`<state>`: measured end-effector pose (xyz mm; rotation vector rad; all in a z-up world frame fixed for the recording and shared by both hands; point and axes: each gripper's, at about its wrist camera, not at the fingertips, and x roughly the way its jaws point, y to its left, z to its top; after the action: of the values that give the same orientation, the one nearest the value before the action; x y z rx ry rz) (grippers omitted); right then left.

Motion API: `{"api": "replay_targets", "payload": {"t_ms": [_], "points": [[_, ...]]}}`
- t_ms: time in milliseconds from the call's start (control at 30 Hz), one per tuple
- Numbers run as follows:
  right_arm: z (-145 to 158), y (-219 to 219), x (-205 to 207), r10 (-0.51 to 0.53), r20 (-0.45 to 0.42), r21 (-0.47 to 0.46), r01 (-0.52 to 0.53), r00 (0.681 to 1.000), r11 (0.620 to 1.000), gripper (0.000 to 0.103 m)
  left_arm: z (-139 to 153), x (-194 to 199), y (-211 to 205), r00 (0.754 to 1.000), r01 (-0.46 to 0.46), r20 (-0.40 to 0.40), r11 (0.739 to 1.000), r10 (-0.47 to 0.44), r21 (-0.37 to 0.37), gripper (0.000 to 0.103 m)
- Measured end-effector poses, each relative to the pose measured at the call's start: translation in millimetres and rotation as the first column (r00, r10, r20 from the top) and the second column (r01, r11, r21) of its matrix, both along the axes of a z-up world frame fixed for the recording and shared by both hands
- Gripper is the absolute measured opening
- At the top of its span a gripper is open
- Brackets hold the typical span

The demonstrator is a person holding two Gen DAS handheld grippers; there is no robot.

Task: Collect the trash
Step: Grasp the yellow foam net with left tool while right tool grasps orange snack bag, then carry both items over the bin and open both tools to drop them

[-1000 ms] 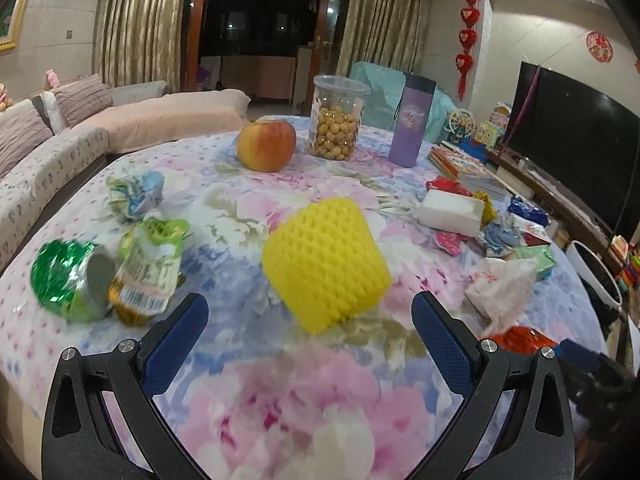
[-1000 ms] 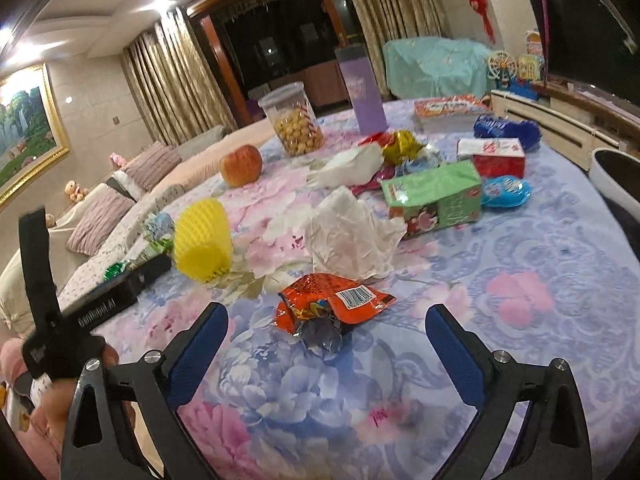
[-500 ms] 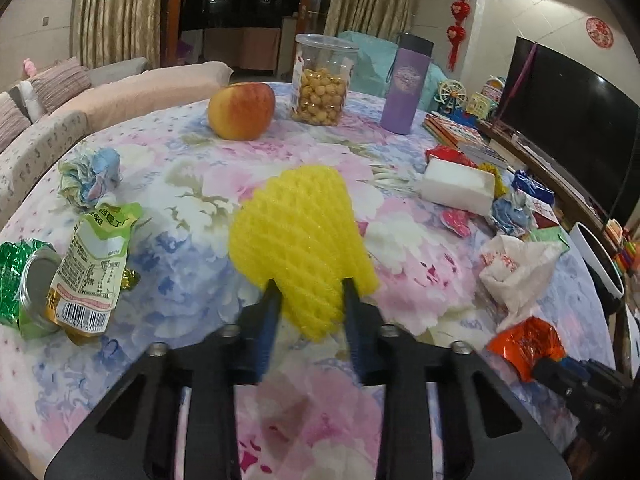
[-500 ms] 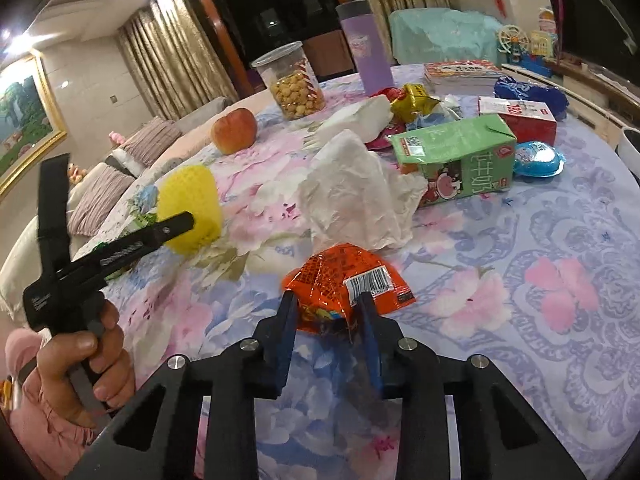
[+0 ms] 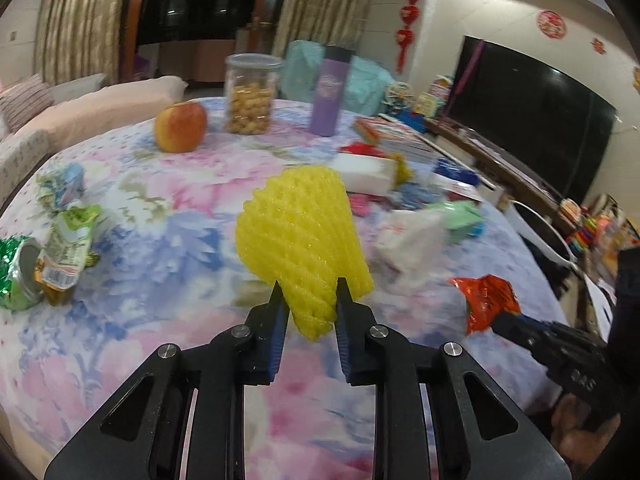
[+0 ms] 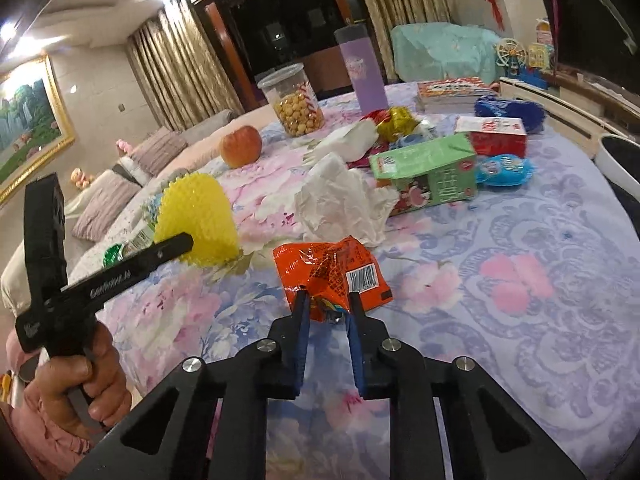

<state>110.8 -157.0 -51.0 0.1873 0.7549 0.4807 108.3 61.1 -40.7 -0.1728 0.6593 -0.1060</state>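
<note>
My left gripper [image 5: 307, 292] pinches the lower end of a yellow foam fruit net [image 5: 300, 240], jaws still closing, and the net is lifted off the flowered tablecloth [image 5: 160, 220]. My right gripper [image 6: 326, 300] squeezes an orange snack wrapper [image 6: 332, 266], its jaws still closing too. In the right wrist view the left gripper with the yellow foam net [image 6: 196, 216] shows at the left, held by a hand [image 6: 76, 384]. In the left wrist view the orange wrapper [image 5: 486, 300] hangs from the right gripper at the right.
More litter lies about: a green can [image 5: 18, 276] and a green packet [image 5: 66, 256] at left, a crumpled tissue [image 6: 340, 200], a green carton [image 6: 424, 172] and blue wrappers [image 6: 504, 170]. An apple [image 5: 180, 126], a snack jar [image 5: 250, 94] and a purple bottle [image 5: 330, 92] stand at the back.
Both grippers went from wide open to shut: the left on the yellow foam net, the right on the orange wrapper. Each piece has come up off the cloth.
</note>
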Motion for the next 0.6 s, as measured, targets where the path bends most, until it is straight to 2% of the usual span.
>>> {"api": "replay_targets", "payload": {"t_ms": [100,233,600], "points": [[5.0,-15.9,-5.5,-0.024,0.012,0.012,0.024,1.000,1.000,0.010,6.9,-4.2,-16.9,0.999,0.044,0.011,0.999,-0.044,-0.003,0.020],[10.4,-38.7,-12.3,-0.066,0.029,0.020,0.065,0.997,0.998,0.010,15.5,-7.7,-41.2,0.993,0.112,0.024,0.994,-0.112,-0.013,0.020],[21.5,-107.9,-18.4,-0.189,0.061,0.036,0.187,0.980,0.982,0.010,29.8,0.3,-121.4,0.956,0.291,0.037,0.957,-0.291,0.015,0.020]]}}
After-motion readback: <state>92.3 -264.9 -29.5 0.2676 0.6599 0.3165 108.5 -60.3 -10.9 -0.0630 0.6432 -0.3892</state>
